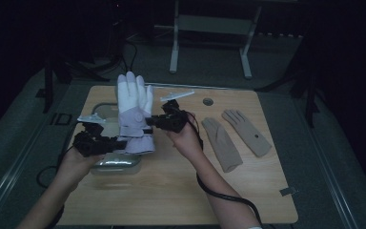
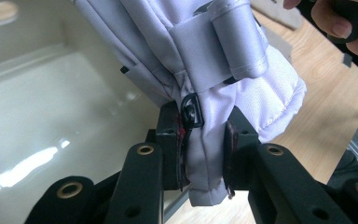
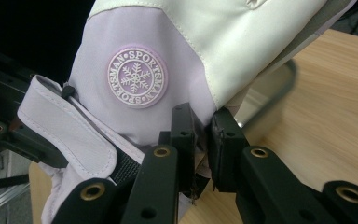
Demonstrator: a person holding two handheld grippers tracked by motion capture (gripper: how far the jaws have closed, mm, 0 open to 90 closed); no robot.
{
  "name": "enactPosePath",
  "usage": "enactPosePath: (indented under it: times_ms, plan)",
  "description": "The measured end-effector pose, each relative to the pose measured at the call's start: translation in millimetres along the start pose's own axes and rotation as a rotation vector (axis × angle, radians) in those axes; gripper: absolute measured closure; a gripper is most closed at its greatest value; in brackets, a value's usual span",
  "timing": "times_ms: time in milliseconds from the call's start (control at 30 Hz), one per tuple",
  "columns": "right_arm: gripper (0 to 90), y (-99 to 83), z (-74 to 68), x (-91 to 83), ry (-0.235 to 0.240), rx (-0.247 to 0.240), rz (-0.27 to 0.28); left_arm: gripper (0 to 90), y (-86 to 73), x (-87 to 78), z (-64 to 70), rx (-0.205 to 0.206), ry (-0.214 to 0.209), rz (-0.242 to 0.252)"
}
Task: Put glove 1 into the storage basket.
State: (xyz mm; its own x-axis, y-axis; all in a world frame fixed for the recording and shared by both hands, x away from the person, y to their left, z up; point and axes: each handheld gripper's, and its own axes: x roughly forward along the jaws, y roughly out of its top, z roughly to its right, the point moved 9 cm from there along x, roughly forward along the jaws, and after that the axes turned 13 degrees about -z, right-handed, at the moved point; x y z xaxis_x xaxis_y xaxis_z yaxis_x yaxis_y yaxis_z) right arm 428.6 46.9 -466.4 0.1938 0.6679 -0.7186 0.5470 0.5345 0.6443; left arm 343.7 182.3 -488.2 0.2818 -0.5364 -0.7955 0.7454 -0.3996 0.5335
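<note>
White-and-lilac padded glove (image 1: 134, 112) is held upright above the tabletop (image 1: 171, 181), fingers up, cuff down, long axis near vertical. Left tongs (image 1: 116, 143) pinch the cuff hem from below; right tongs (image 1: 148, 121) pinch the glove's side edge near the wrist strap. A clear plastic box (image 1: 116, 164) lies directly beneath the cuff, so the likely lowering runs straight down. Two tan gloves (image 1: 236, 136) rest well apart, to the right.

A pale rounded-corner wooden tabletop (image 1: 171, 191) is set on grey carpeted floor (image 1: 24, 124). A white metal frame stand (image 1: 174, 47) is seen behind; surroundings are dimly lit.
</note>
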Motion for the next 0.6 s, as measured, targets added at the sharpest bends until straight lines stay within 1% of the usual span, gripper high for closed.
enactPosePath:
  times_ms: [167,300,400,500,600]
  plan:
    - [81.6,9.9,-12.0,24.4,0.024,-0.008,-0.028,72.6,-14.8,-9.3,-20.2,-0.022,0.007,-0.030]
    - [81.6,13.2,-16.9,43.7,0.036,-0.003,-0.053,72.6,-24.8,-10.0,-34.5,-0.044,0.002,-0.053]
    - [81.6,11.8,-18.3,58.6,0.037,0.001,-0.077,72.6,-33.1,-5.5,-44.4,-0.063,-0.010,-0.070]
    - [81.6,7.2,-16.8,73.4,0.029,0.000,-0.107,72.6,-41.3,3.8,-53.7,-0.086,-0.018,-0.091]
    - [81.6,-0.4,-13.5,87.2,0.025,0.015,-0.145,72.5,-48.2,13.5,-59.8,-0.110,-0.031,-0.117]
